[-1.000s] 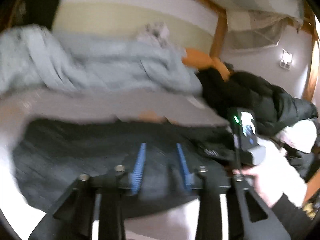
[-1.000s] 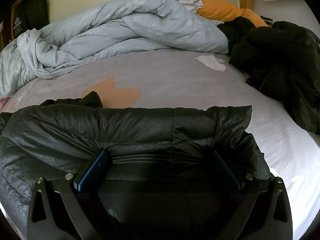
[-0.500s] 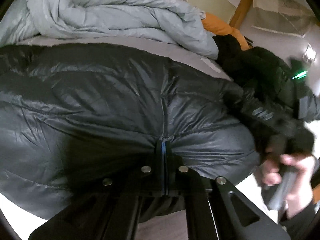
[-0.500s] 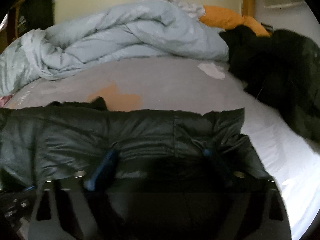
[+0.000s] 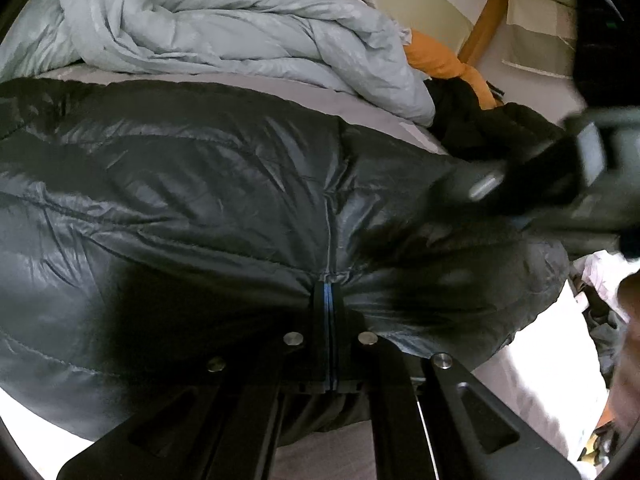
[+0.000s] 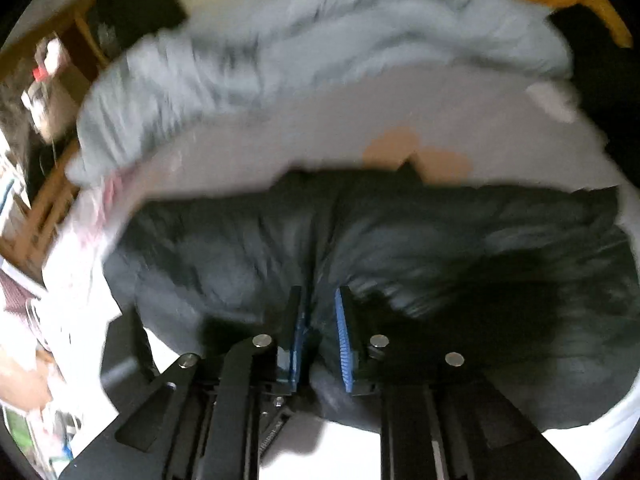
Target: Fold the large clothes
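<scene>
Jacket (image 5: 200,184), dark and puffy, lying spread across the bed (image 6: 320,132). Left gripper (image 5: 328,292) pinching its near edge, jaws together on the fabric. Right gripper (image 6: 320,320) closing, jaws narrowing on a bunched fold.

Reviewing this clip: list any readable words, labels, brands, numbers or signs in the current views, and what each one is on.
None can be read.
The dark puffer jacket shows no visible label or logo.
The cluttered items at the left edge of the right wrist view are too blurred to tell if they carry text.
The dark device at the upper right of the left wrist view shows only a green light.
</scene>
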`<state>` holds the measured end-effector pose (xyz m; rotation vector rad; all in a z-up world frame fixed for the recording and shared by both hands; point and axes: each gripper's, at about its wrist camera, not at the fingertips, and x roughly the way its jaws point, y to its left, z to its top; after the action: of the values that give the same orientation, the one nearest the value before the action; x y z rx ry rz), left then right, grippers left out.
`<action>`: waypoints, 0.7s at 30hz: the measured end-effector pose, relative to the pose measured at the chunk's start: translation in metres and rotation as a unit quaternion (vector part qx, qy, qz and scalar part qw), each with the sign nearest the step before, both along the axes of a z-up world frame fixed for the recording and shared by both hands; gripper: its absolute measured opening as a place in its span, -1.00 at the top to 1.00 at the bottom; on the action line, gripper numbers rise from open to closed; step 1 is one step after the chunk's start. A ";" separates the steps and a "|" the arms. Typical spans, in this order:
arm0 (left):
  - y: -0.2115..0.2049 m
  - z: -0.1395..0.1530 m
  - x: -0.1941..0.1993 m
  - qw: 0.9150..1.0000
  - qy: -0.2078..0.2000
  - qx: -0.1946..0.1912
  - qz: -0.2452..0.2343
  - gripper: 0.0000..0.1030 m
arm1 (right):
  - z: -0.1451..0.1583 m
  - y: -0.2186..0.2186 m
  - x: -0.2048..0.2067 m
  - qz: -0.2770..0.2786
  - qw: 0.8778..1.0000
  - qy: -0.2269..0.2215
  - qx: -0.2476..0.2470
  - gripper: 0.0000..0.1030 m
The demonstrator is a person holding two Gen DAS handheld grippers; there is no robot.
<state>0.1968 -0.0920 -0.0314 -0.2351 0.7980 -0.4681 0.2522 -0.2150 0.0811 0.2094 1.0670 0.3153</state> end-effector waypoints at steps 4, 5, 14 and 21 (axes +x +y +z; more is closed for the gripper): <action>0.005 -0.001 0.001 1.000 0.003 -0.009 -0.001 0.93 | -0.038 0.025 0.016 0.011 0.998 0.056 -0.029 0.81; 0.005 -0.002 0.001 1.000 0.004 -0.010 -0.001 0.93 | -0.044 0.027 0.020 0.007 0.997 0.057 -0.051 0.82; 0.009 -0.004 0.001 1.000 0.014 -0.024 0.003 0.93 | -0.066 0.018 0.076 -0.042 0.995 0.063 -0.064 1.00; 0.011 -0.004 -0.001 1.000 0.011 -0.026 0.008 0.93 | -0.076 0.017 0.127 -0.067 0.993 0.077 -0.054 1.00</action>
<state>0.1963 -0.0806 -0.0349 -0.2953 0.8053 -0.4734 0.3797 -0.1977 0.0051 0.2104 1.2122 0.1212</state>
